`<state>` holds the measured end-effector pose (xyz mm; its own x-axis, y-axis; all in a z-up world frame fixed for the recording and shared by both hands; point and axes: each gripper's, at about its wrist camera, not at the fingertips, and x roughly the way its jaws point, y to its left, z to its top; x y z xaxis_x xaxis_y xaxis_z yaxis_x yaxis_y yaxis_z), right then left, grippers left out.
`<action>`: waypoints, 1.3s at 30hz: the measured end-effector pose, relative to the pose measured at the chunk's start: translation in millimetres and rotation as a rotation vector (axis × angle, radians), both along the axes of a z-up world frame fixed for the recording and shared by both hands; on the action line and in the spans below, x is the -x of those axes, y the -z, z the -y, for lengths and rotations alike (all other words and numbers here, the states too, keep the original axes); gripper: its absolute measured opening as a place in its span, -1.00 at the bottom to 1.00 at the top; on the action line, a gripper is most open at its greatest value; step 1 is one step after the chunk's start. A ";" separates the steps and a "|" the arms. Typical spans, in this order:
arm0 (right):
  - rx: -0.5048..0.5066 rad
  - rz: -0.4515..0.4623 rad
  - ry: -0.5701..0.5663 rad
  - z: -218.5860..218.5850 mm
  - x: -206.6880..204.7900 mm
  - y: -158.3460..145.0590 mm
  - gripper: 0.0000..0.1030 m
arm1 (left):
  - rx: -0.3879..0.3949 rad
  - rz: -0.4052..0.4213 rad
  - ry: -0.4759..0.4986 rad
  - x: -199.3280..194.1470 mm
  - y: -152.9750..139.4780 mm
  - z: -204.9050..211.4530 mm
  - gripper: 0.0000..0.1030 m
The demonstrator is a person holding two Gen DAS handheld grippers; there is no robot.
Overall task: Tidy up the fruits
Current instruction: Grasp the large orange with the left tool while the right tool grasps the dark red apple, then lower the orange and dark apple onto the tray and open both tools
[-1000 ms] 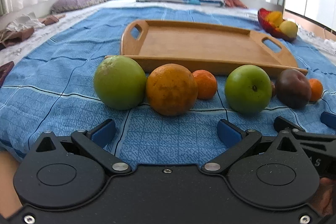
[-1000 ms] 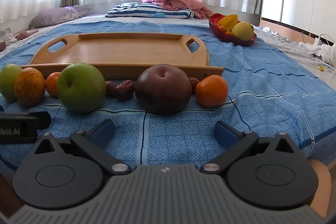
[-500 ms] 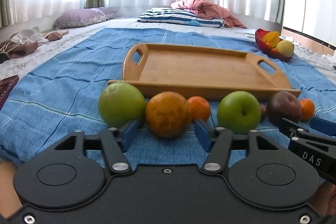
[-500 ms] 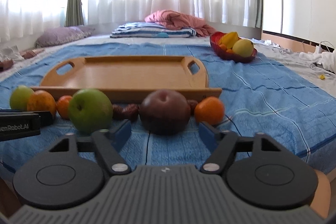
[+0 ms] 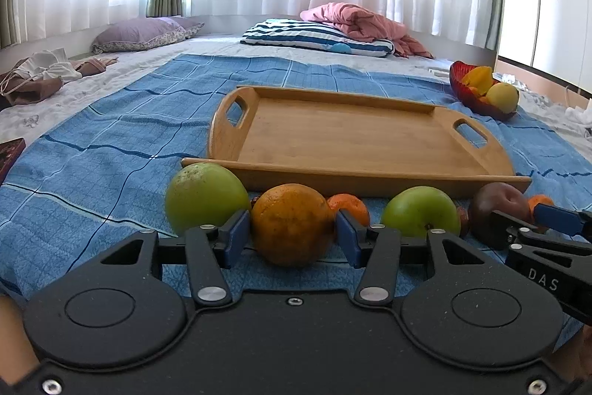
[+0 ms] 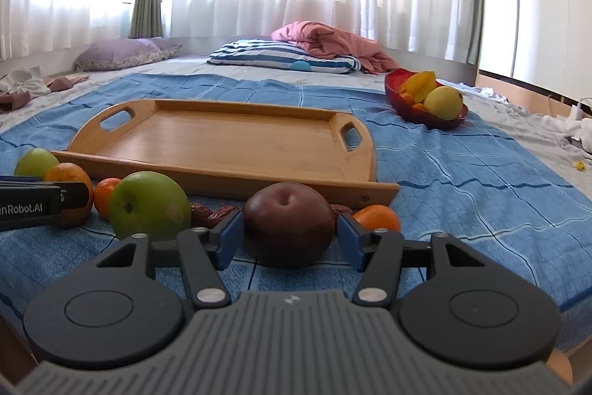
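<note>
While fingers (image 5: 234,236) flank orange (image 5: 292,224), tray (image 5: 355,136) lies bare.

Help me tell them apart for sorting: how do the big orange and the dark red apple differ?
The big orange sits between the left gripper pads; the dark red apple sits between the right gripper pads. The orange is mottled orange, the apple glossy maroon with a stem dimple. Both rest on the blue blanket.
</note>
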<state>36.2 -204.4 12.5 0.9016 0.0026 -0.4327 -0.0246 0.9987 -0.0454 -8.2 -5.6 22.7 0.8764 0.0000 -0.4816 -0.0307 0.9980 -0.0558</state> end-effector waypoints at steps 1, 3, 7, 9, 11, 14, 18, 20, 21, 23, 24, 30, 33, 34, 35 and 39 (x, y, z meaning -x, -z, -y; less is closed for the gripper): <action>-0.006 -0.003 -0.006 0.6 -2.0 0.2 0.38 | 0.003 -0.001 -0.001 -0.8 0.1 -0.1 -0.04; -0.016 -0.008 -0.014 2.3 -5.2 0.9 0.39 | 0.009 -0.001 -0.002 -2.2 0.1 0.3 -0.02; -0.005 -0.007 -0.031 1.3 -10.4 1.9 0.46 | 0.019 0.000 -0.003 -4.0 1.6 1.4 0.06; 0.014 -0.013 -0.033 -0.9 -13.8 4.0 0.51 | 0.008 0.004 -0.006 -3.4 3.2 4.2 0.08; 0.030 -0.017 -0.032 -2.0 -16.5 6.8 0.53 | -0.007 0.009 -0.006 -2.5 4.5 6.9 0.09; 0.054 -0.012 -0.041 -4.2 -18.1 9.2 0.56 | -0.018 0.010 -0.001 -3.2 5.0 8.7 0.13; 0.086 -0.003 -0.045 -7.6 -21.3 11.5 0.57 | -0.014 0.016 -0.006 -4.2 4.4 9.7 0.14; 0.095 -0.001 -0.045 -8.2 -22.7 12.4 0.52 | -0.019 0.015 -0.004 -4.8 4.5 9.8 0.12; 0.100 0.000 -0.045 -8.9 -22.5 12.5 0.38 | -0.029 0.018 -0.012 -3.9 4.0 10.3 0.02; 0.114 0.004 -0.043 -9.9 -21.1 12.7 0.30 | -0.049 0.025 -0.016 -1.4 2.6 10.8 -0.06; 0.117 0.004 -0.044 -10.1 -20.5 12.3 0.28 | -0.056 0.027 -0.012 -0.1 1.6 11.8 -0.06; 0.052 0.001 -0.042 -2.7 -14.2 7.2 0.26 | -0.098 0.051 0.018 9.1 -1.8 19.4 -0.06; -0.001 -0.003 -0.041 3.0 -11.5 3.2 0.26 | -0.089 0.060 0.017 10.1 -7.2 18.4 -0.06; -0.006 0.000 -0.041 3.6 -10.6 2.0 0.26 | -0.086 0.065 0.016 10.1 -10.0 17.4 -0.06; -0.008 0.008 -0.041 4.1 -8.9 0.5 0.26 | -0.084 0.069 0.014 9.7 -12.3 16.6 -0.06; -0.022 0.034 -0.049 5.6 -4.5 -8.0 0.26 | -0.080 0.081 0.011 5.6 -23.3 12.0 -0.06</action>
